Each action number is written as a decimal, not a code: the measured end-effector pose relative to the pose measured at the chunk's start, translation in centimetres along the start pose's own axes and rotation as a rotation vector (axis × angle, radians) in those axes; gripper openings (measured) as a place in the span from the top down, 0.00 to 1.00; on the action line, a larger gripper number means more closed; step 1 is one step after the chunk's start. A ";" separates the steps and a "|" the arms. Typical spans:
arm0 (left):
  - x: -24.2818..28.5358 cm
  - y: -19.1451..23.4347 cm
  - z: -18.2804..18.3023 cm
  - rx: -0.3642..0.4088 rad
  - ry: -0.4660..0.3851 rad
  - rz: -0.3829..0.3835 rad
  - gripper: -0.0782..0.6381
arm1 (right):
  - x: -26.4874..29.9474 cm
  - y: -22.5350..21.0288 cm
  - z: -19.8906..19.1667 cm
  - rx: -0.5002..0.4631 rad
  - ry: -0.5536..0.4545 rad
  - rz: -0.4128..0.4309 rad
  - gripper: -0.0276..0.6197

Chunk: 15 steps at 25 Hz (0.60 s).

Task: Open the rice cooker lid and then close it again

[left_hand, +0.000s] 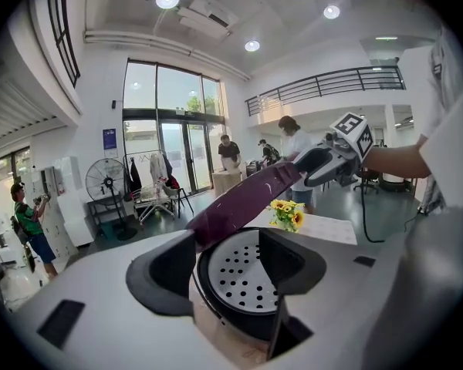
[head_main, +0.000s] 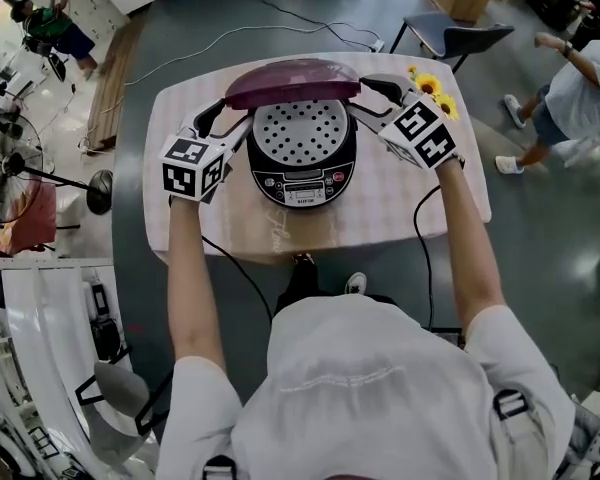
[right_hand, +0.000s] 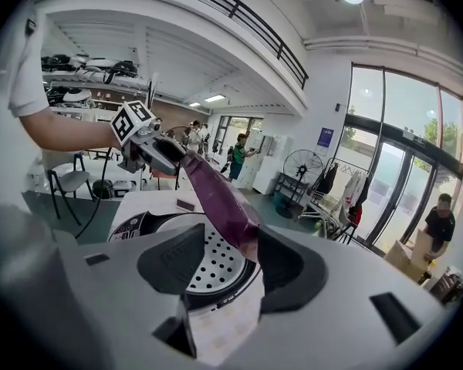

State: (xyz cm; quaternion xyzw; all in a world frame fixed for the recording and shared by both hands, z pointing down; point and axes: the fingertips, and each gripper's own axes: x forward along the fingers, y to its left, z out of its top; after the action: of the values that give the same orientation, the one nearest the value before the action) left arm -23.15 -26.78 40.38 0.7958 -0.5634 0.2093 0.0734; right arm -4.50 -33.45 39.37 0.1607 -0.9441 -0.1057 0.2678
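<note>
A black rice cooker (head_main: 302,173) stands mid-table with its purple lid (head_main: 292,81) raised, so the perforated inner plate (head_main: 302,130) shows. My left gripper (head_main: 223,120) is at the lid's left end and my right gripper (head_main: 376,102) at its right end. In the left gripper view the left gripper (left_hand: 231,268) has its jaws wide apart; the lid (left_hand: 247,199) slants down to the inner top of one finger (left_hand: 166,272). The right gripper (right_hand: 231,272) is also open, with the lid's edge (right_hand: 220,195) ending beside a finger (right_hand: 289,272). Neither pair of pads presses on the lid.
The table (head_main: 380,218) has a pale checked cloth. Sunflowers (head_main: 430,86) stand at the back right, close behind the right gripper. A black cable (head_main: 425,218) runs off the table's front right. A chair (head_main: 450,36) is behind the table, and people stand around the room.
</note>
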 end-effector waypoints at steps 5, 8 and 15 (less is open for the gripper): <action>-0.3 -1.0 -1.2 -0.023 0.007 -0.014 0.51 | -0.2 1.2 -1.0 0.023 0.009 0.026 0.60; -0.5 -1.7 -2.0 -0.033 0.020 -0.034 0.48 | -0.3 2.1 -1.6 0.035 0.017 0.043 0.58; -0.8 -3.3 -3.7 -0.051 0.051 -0.080 0.41 | -0.4 4.0 -2.9 0.064 0.048 0.095 0.53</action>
State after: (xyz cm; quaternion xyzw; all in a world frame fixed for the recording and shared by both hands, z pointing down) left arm -21.19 -23.61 43.76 0.8101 -0.5340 0.2121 0.1162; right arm -3.57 -29.95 42.75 0.1265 -0.9469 -0.0588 0.2898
